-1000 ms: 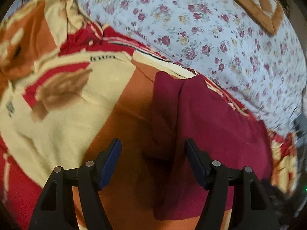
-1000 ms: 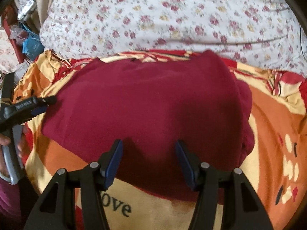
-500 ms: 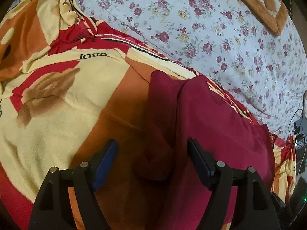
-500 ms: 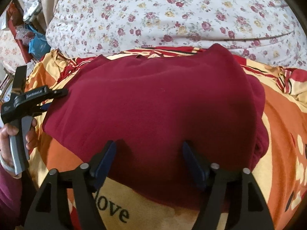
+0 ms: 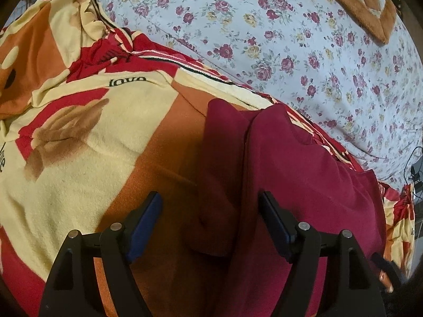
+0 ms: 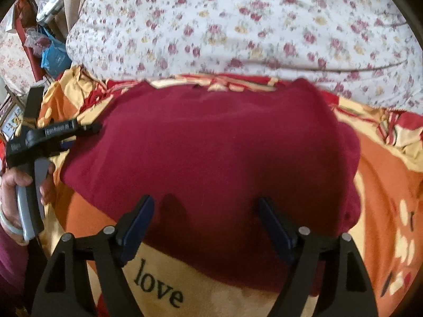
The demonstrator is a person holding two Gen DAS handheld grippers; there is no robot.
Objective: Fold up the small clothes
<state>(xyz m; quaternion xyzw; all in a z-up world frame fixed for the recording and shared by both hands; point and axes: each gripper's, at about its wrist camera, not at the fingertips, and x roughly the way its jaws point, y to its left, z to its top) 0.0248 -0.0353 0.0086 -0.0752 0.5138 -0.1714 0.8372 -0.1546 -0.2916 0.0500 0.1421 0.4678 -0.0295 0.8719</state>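
The black plastic left tool (image 6: pixel 90 129) had blue pads, silver screws and a grey trigger; the person's sleeve (image 6: pixel 10 261) was maroon.

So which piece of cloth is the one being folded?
Start at the floral sheet, then come down to the orange, red and cream blanket printed with "love". On it lies the dark red garment, the only plain, single-colour cloth there.
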